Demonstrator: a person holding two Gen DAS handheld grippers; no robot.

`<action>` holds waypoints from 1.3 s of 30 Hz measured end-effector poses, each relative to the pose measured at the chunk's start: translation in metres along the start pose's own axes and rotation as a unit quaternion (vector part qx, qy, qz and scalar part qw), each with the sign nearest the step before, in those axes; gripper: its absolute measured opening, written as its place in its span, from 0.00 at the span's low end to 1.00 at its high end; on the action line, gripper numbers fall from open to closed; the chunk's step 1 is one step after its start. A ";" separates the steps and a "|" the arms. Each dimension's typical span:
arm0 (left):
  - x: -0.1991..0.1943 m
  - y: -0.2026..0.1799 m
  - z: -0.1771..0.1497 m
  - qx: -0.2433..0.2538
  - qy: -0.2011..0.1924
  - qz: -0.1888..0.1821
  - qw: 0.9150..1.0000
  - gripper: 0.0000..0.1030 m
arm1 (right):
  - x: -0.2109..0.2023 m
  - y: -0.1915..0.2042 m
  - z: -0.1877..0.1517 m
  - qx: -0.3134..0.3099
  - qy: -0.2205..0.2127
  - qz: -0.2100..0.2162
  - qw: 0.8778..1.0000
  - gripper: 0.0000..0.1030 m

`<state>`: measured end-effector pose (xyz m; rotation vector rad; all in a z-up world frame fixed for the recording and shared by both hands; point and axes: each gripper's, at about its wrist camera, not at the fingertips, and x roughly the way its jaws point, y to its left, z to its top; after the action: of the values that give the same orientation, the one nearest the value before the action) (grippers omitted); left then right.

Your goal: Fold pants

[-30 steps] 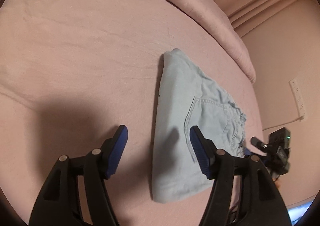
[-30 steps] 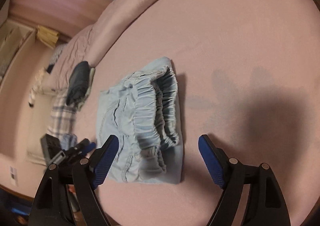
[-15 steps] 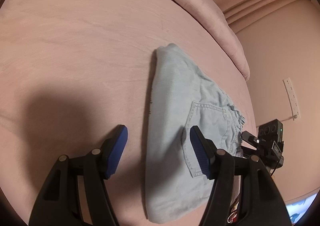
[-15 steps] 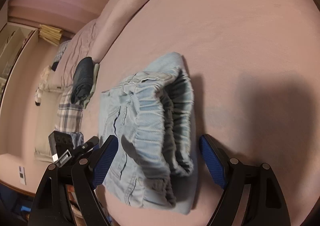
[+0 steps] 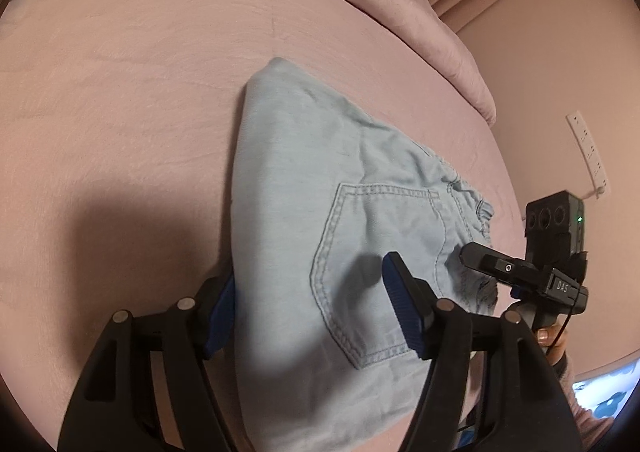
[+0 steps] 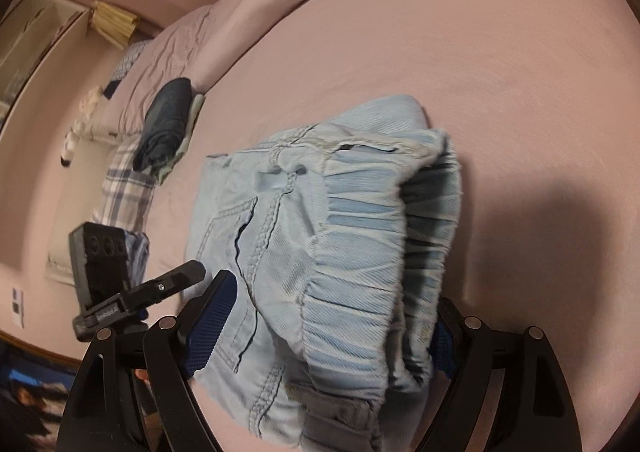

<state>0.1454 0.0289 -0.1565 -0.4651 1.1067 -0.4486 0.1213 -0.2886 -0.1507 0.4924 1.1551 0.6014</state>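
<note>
The bed [image 5: 120, 91], covered in pink, carries everything; its rolled duvet [image 5: 420, 23] runs along the far side. On the bed lie the pants [image 5: 320, 191], light blue denim, already folded into a thick packet. Their long axis runs from the elastic waistband [image 6: 360, 252] at one end to the fold at the other, and each pair of tongs meets one end head-on.

The left tongs [image 5: 308, 312] straddle the folded end beside the back pocket [image 5: 380, 272]. They are spread, with cloth between them, one pad over the fabric and the other half hidden behind the packet's edge. The right tongs [image 6: 324, 332] straddle the waistband end, their jaws opening, with the bunched elastic between them; I see no pad pressing. Both hands are equally close, so the coming move likely turns on closing at both ends together.

Hidden: the far pad of each pair is partly covered by denim, so contact underneath cannot be judged. The packet's near edge is cut off at the frame bottom. A dark garment [image 6: 168, 115] lies well apart, near the duvet.
</note>
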 end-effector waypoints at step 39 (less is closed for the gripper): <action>-0.056 -0.045 -0.030 0.099 -0.083 0.100 0.987 0.20 | -0.033 0.106 -0.033 -0.139 -0.095 -0.090 0.982 0.41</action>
<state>0.0919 0.0194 -0.1008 -0.2080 0.9269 -0.3325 0.0618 -0.2305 -0.0706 0.1992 0.9048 0.5356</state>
